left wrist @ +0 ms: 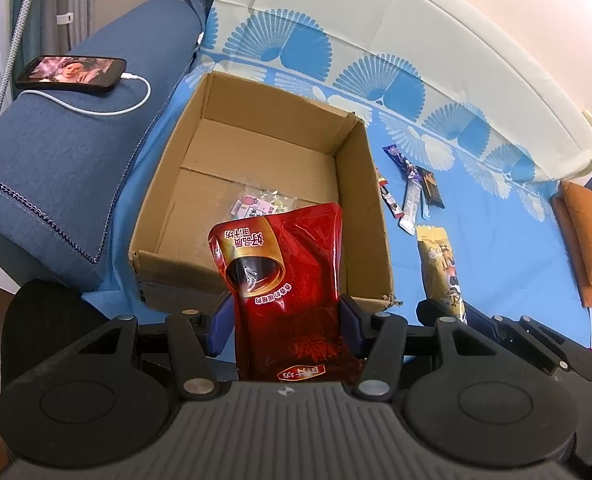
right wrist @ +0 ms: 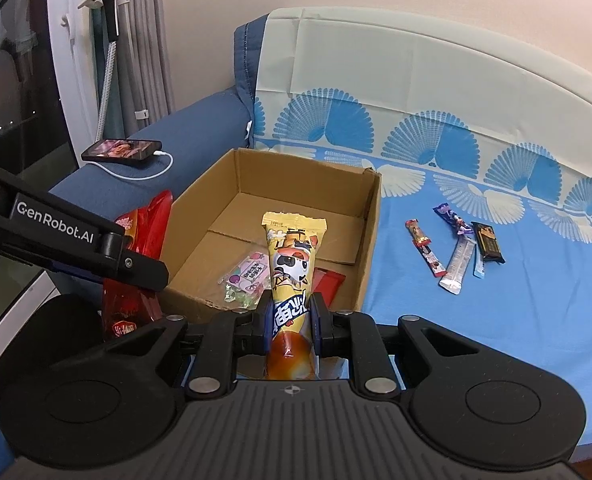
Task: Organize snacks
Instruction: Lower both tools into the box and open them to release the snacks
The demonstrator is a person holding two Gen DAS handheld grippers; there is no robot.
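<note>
The left gripper (left wrist: 286, 320) is closed on a red pouch (left wrist: 284, 264) and holds it over the near wall of the open cardboard box (left wrist: 360, 184). The right gripper (right wrist: 290, 318) clamps a yellow snack pack (right wrist: 292, 264) with a panda picture, at the near edge of the same box. Inside the box lies a clear candy bag (right wrist: 244, 276) and a red packet (right wrist: 328, 282). Several small snack bars (right wrist: 456, 252) lie on the blue sheet (right wrist: 496, 320), to the right of the box. A phone (left wrist: 72, 73) lies on the sofa arm.
</note>
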